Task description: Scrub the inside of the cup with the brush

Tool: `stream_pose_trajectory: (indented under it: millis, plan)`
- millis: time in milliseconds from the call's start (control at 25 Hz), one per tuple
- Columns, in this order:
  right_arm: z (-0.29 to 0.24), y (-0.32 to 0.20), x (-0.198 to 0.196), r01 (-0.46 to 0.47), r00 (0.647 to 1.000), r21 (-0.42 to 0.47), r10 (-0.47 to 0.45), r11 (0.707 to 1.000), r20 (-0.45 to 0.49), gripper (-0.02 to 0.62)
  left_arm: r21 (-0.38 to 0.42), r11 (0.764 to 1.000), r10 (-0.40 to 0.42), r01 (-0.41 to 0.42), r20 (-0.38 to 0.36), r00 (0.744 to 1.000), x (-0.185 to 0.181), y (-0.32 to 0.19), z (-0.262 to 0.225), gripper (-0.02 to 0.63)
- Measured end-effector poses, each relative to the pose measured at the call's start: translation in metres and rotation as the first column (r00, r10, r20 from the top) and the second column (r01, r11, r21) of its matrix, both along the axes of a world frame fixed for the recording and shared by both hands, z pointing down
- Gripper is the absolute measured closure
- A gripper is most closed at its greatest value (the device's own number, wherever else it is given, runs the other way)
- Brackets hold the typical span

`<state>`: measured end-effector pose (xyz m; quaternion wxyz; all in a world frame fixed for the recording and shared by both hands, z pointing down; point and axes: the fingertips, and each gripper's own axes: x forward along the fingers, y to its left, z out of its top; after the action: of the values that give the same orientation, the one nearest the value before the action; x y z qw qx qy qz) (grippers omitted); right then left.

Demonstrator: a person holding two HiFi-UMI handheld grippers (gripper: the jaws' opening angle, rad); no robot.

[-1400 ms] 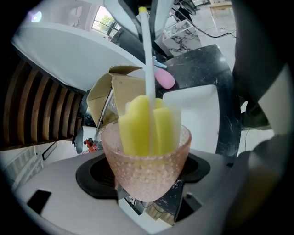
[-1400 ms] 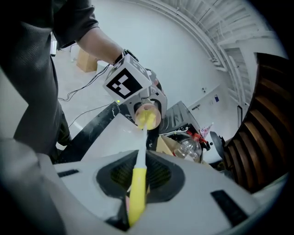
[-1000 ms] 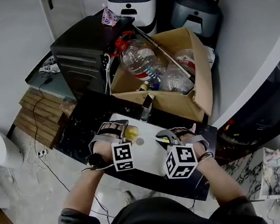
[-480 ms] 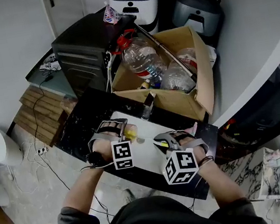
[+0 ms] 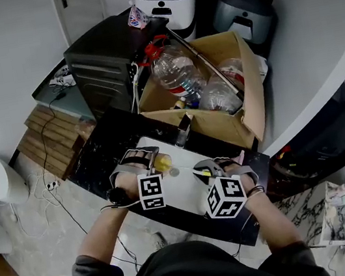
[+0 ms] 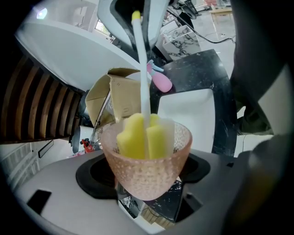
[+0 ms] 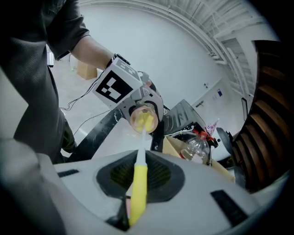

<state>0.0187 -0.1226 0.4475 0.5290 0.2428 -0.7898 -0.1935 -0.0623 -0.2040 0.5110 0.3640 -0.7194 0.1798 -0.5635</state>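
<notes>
The left tool (image 5: 145, 160) is clamped wide on the cup (image 6: 145, 160), tilted above the desk (image 5: 186, 194). The right tool (image 5: 209, 168) grips the brush (image 7: 139, 179) handle, its sponge head inside the cup. Over the last second the right tool shifted slightly down and back again while the left kept still. Scrubbing appears to be under way.

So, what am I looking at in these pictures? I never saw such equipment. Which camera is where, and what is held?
No robot here: a person holds a two-jaw tool, a gripper, in each hand. One picture comes from a camera on the person's head, looking down; the other two from cameras riding on the grippers. The left gripper clamps a pink, dimpled, translucent cup. The right gripper clamps a brush with a yellow handle and white stem; its yellow sponge head sits inside the cup. Under them lies a white board on a black marbled table.
</notes>
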Motion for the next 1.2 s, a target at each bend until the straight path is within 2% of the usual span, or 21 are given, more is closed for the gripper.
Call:
stream_pose_trajectory:
  millis: [120, 240, 360, 480, 600, 680, 840, 1000, 1080, 1120, 1200]
  plan:
    - [-0.003, 0.004, 0.008, -0.005, 1.0, -0.007, 0.005, 1.0, 0.0, 0.56, -0.006, 1.0, -0.006, 0.006, 0.001, 1.0, -0.003, -0.002, 0.004, 0.235]
    - [-0.01, 0.01, 0.019, -0.024, 0.999, -0.019, 0.025, 1.0, 0.033, 0.56, -0.013, 0.999, -0.03, 0.03, -0.029, 0.999, -0.006, -0.008, 0.003, 0.235]
    - [-0.018, 0.014, 0.03, -0.058, 0.992, -0.044, 0.063, 0.997, 0.108, 0.56, -0.048, 0.996, -0.075, 0.071, -0.109, 0.991, -0.008, -0.015, 0.0, 0.233]
    - [-0.028, 0.015, 0.042, -0.106, 0.975, -0.056, 0.115, 0.993, 0.19, 0.56, -0.126, 0.985, -0.148, 0.12, -0.243, 0.959, -0.005, -0.02, -0.006, 0.234]
    - [-0.035, 0.013, 0.055, -0.157, 0.949, -0.06, 0.168, 0.986, 0.268, 0.56, -0.222, 0.964, -0.225, 0.147, -0.386, 0.895, 0.001, -0.024, -0.014, 0.235]
    - [-0.036, 0.012, 0.063, -0.187, 0.928, -0.071, 0.2, 0.98, 0.313, 0.56, -0.278, 0.949, -0.267, 0.15, -0.452, 0.851, 0.005, -0.026, -0.017, 0.235]
    - [-0.036, 0.01, 0.073, -0.232, 0.884, -0.096, 0.251, 0.968, 0.395, 0.56, -0.351, 0.925, -0.325, 0.146, -0.531, 0.782, 0.008, -0.03, -0.018, 0.234]
    - [-0.035, 0.006, 0.079, -0.265, 0.833, -0.111, 0.285, 0.958, 0.474, 0.56, -0.422, 0.897, -0.388, 0.134, -0.604, 0.696, 0.011, -0.035, -0.018, 0.233]
    - [-0.039, 0.003, 0.082, -0.285, 0.805, -0.108, 0.299, 0.952, 0.512, 0.56, -0.458, 0.88, -0.424, 0.123, -0.643, 0.638, 0.012, -0.037, -0.018, 0.233]
    - [-0.041, 0.002, 0.083, -0.295, 0.789, -0.107, 0.305, 0.95, 0.533, 0.56, -0.481, 0.87, -0.445, 0.112, -0.665, 0.6, 0.013, -0.038, -0.018, 0.233]
    - [-0.043, 0.001, 0.086, -0.311, 0.76, -0.103, 0.312, 0.945, 0.57, 0.56, -0.531, 0.844, -0.494, 0.081, -0.707, 0.506, 0.015, -0.04, -0.016, 0.233]
